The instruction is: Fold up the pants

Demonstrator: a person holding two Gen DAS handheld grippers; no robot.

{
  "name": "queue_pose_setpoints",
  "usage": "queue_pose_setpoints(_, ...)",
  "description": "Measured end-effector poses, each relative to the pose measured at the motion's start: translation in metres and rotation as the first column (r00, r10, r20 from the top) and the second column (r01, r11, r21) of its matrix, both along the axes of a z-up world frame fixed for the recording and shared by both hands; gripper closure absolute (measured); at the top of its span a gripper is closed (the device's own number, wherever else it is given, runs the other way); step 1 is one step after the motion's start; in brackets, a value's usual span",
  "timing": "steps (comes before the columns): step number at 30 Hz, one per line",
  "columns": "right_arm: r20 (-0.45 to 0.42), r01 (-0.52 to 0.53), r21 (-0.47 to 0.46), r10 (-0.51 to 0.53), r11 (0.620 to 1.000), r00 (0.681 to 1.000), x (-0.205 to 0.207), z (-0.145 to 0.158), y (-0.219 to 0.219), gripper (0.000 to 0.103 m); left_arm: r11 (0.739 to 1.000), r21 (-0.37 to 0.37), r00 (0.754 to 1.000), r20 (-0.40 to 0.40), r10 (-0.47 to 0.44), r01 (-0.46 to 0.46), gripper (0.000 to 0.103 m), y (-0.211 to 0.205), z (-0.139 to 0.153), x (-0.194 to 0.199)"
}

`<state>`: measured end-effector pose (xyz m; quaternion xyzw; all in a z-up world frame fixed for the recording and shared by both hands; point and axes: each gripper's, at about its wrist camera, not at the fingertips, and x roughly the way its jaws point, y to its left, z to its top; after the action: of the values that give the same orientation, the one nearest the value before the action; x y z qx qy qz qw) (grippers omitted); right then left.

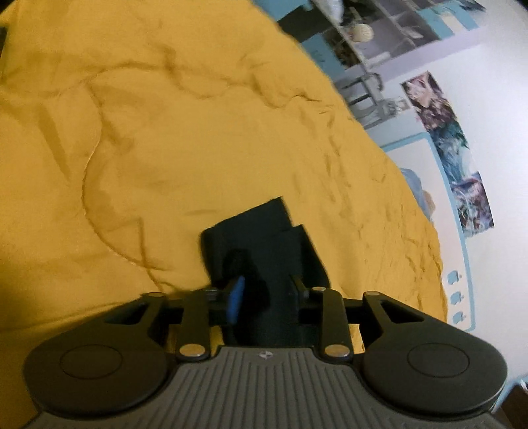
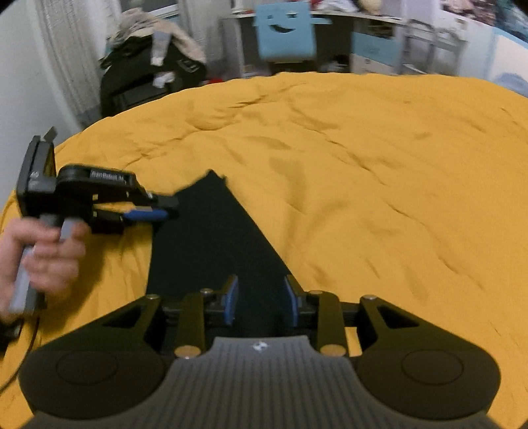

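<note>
Dark folded pants point(image 2: 211, 237) lie as a long strip on a yellow quilt point(image 2: 379, 171). My right gripper point(image 2: 260, 297) hovers over the near end of the strip. Its blue pads point(image 2: 232, 297) stand apart, with cloth below them and nothing pinched. A hand point(image 2: 43, 257) holds my left gripper point(image 2: 165, 208) at the strip's far left edge. In the left wrist view the left gripper point(image 1: 267, 287) stands open over the pants point(image 1: 264, 237), whose stepped layered corner lies just ahead. One blue pad point(image 1: 236, 293) shows, and the cloth lies flat beneath the gap.
The quilt point(image 1: 165, 132) is wrinkled and spreads wide around the pants. Beyond the bed stand a blue smiley-face chair point(image 2: 285, 31), a dark coat pile point(image 2: 148, 66) and a desk. A white wall with pictures point(image 1: 445, 148) runs along the bed's edge.
</note>
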<state>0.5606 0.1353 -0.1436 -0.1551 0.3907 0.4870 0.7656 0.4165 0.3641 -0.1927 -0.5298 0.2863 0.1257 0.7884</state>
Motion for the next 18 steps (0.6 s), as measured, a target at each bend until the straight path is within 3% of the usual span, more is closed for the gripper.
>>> queue_pose_setpoints(2,-0.002,-0.029,-0.003,0.029,1.0,1.0,0.008,-0.01,0.038,0.077,0.999,-0.035,1.0,-0.005,0.007,-0.007,0.074,0.005,-0.005,0.001)
queue_pose_setpoints(9,0.002,-0.082,-0.012,0.083,0.997,0.997,0.022,-0.029,0.091,0.076,0.985,-0.145,0.996,-0.008,0.09,-0.09,0.084,0.019,-0.015,-0.014)
queue_pose_setpoints(12,-0.013,-0.074,-0.011,0.074,0.997,0.997,0.028,-0.036,0.103,0.076,0.979,-0.147,0.989,0.001,0.146,-0.144,0.081,0.026,-0.011,-0.024)
queue_pose_setpoints(16,-0.043,-0.076,0.011,0.077,0.997,0.996,0.031,-0.04,0.105,0.077,0.981,-0.148,0.992,-0.008,0.128,-0.128,0.079,0.024,-0.014,-0.018)
queue_pose_setpoints(18,-0.062,-0.073,0.026,0.075,0.997,0.995,0.033,-0.04,0.103,0.084,0.985,-0.132,0.994,-0.014,0.112,-0.113,0.077,0.023,-0.013,-0.014)
